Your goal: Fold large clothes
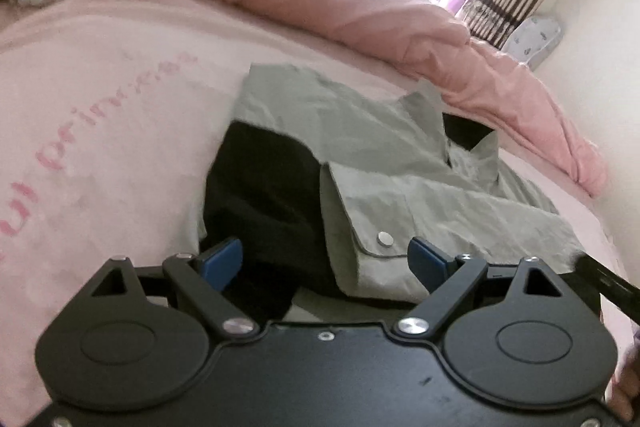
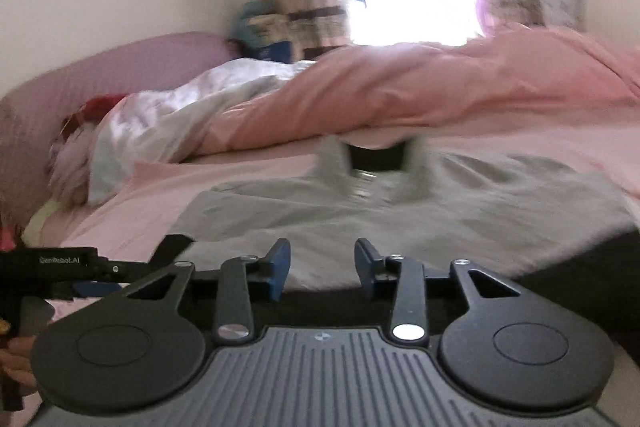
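One grey-green shirt (image 1: pixel 400 155) lies spread on the pink bed sheet (image 1: pixel 120 99), its black lining (image 1: pixel 264 187) exposed and a snap pocket (image 1: pixel 372 227) facing up. Left gripper (image 1: pixel 326 259) hovers over it with jaws wide, holding nothing. Right gripper (image 2: pixel 322 263) stands part open over the hem, empty. Behind, a pink duvet (image 2: pixel 440 87) is heaped

a grey-green shirt (image 1: pixel 400 163) lies crumpled and partly folded on the bed just ahead of the tongs, collar at its far end, snap pocket flap nearest; its black lining (image 1: pixel 264 183) shows.
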{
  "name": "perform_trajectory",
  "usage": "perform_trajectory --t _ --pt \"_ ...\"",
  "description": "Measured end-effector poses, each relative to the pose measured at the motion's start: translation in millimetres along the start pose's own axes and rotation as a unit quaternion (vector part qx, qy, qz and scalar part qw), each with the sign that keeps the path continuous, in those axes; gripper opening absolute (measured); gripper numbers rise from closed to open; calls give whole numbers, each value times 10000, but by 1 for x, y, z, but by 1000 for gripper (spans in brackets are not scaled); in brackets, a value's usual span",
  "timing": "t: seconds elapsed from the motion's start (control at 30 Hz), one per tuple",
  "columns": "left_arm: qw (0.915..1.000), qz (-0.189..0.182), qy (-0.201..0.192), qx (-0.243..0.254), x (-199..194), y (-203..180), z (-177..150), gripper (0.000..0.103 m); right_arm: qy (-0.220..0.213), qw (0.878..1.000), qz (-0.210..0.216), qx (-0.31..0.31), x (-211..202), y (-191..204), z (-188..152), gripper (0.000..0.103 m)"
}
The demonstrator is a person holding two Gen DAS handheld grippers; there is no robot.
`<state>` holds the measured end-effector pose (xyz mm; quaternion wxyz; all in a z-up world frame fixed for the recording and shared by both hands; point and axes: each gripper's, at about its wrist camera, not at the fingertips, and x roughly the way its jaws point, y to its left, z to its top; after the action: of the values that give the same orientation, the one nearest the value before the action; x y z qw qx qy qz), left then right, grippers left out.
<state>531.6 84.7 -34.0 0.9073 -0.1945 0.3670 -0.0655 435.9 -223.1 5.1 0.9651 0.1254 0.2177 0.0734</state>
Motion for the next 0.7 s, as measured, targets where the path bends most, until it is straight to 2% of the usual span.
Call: perform_trajectory --t 0.07,0.2,0.27,0.37,0.47,0.57,0.63,0.7 --pt "9999 68 96 10 9 -2 -2 91 -28 9994 -313 155 -18 -28 -4 52" --pt "9995 14 317 -5 24 -9 -1 88 3 9948 -906 465 -28 -72 -14 54" --pt "9993 -3 370 69 27 -13 -1 77 44 9922 -1021 717 -29 -88 -19 54" --pt "9988 229 421 108 25 -17 3 74 -1 9897 -1156 849 -27 -99 -23 54" --pt "9984 553 77 11 7 -19 5 75 1 9884 -1119 1031 -23 -106 -25 54" --pt "9994 308 -149 88 -10 -24 6 76 29 9881 -1120 1052 -16 -109 -27 54" --pt "9998 35 -77 176 -7 -29 10 76 60 9885 -1100 1038 -14 -109 -28 54" --pt "9998 102 0 163 3 -32 11 74 66 9886 -1065 1062 -17 -109 -30 54"
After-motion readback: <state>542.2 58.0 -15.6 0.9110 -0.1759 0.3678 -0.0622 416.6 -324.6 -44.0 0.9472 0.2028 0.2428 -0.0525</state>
